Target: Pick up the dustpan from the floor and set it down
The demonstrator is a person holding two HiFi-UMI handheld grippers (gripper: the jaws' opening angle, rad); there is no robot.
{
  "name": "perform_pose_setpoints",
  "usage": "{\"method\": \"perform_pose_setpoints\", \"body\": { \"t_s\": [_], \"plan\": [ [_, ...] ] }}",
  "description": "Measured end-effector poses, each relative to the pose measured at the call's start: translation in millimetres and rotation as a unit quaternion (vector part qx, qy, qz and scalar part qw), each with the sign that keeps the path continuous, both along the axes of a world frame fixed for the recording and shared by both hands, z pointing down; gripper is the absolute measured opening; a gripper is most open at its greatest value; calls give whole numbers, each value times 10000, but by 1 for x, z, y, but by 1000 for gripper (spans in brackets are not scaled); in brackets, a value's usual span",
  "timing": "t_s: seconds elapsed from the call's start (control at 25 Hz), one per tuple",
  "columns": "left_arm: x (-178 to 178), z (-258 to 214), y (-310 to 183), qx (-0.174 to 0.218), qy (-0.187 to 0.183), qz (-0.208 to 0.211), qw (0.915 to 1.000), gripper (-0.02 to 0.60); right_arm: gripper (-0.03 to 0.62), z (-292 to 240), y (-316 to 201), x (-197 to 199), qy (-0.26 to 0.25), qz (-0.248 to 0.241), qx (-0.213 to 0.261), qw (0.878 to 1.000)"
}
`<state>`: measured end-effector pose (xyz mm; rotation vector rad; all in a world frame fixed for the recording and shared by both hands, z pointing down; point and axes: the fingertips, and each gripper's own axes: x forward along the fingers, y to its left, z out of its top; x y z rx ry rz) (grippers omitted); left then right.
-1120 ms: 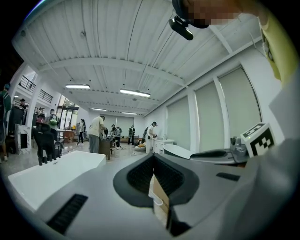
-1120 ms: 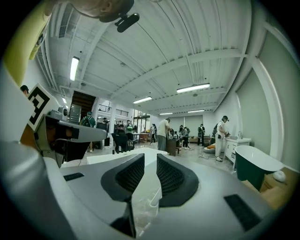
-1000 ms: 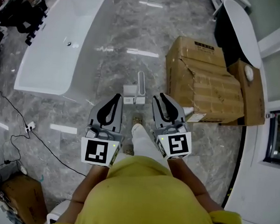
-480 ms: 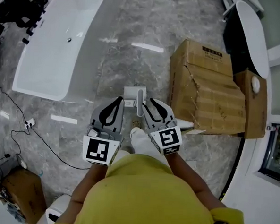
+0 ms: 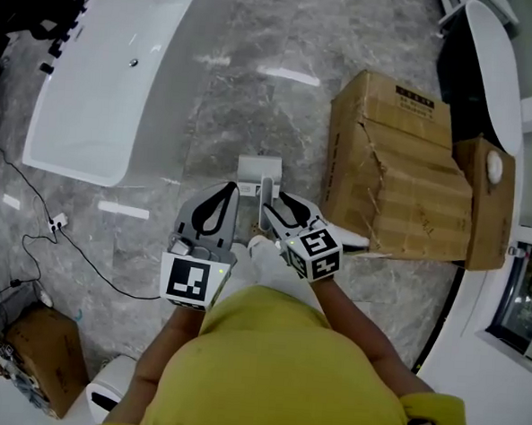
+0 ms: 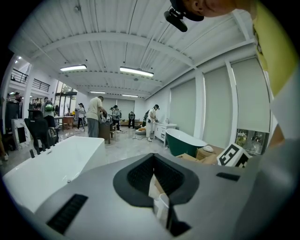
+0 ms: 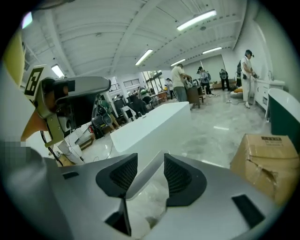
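1. Only the head view shows the white plastic dustpan [image 5: 255,172] standing on the grey marble floor [image 5: 257,63]. It sits between a white bathtub [image 5: 103,89] and a torn brown cardboard box [image 5: 395,161]. Its upright handle [image 5: 267,191] is at the tips of the right claw [image 5: 277,208], and the left claw [image 5: 220,200] is just beside.
2. The right gripper view shows that claw's jaws apart, having just been opening. The white handle slants between the pads, not clamped.
3. The left gripper view shows that claw closed on nothing.
4. Only the gripper views show distant people [image 6: 96,117].
5. The claw bodies hide the pan's scoop in both gripper views. Whether a pad touches the handle is unclear.
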<state>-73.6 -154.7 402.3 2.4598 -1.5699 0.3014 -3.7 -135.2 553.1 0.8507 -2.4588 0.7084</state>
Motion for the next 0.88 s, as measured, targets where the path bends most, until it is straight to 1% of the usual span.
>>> {"method": "perform_pose_setpoints", "body": {
  "t_s": [0.12, 0.2, 0.36, 0.44, 0.52, 0.64, 0.72, 0.76, 0.8, 0.84, 0.88],
  "plan": [
    [-1, 2, -4, -61, -14, 23, 10000, 2, 201, 15, 2, -3, -321, 23, -610, 9976],
    [-2, 2, -7, -70, -34, 55, 10000, 2, 214, 24, 4, -6, -628, 62, -1110, 9918],
    [-3, -3, -13, -65, -57, 174, 9998, 2, 262, 41, 8, -12, -1123, 183, -2107, 9709],
    [-4, -4, -14, -88, -45, 243, 9997, 2, 262, 46, 9, -15, -1391, 196, -2471, 9588],
    [-8, -3, -17, -128, -59, 272, 9995, 2, 261, 50, 10, -20, -1652, 103, -2744, 9473],
    [-9, 0, -20, -172, -95, 297, 9994, 2, 249, 57, 15, -27, -2052, -124, -3156, 9264],
    [-8, 2, -22, -188, -109, 342, 9992, 2, 223, 55, 17, -31, -2421, -260, -3384, 9090],
    [-9, 2, -23, -193, -110, 359, 9991, 2, 195, 50, 16, -35, -2624, -312, -3440, 9010],
    [-9, 2, -24, -195, -111, 371, 9991, 2, 161, 44, 15, -39, -2784, -349, -3458, 8954],
    [-10, 3, -25, -198, -114, 379, 9990, 2, 147, 41, 13, -41, -2855, -370, -3454, 8932],
    [-10, 3, -26, -202, -117, 385, 9990, 2, 139, 41, 13, -42, -2825, -387, -3436, 8948]
  ]
}}
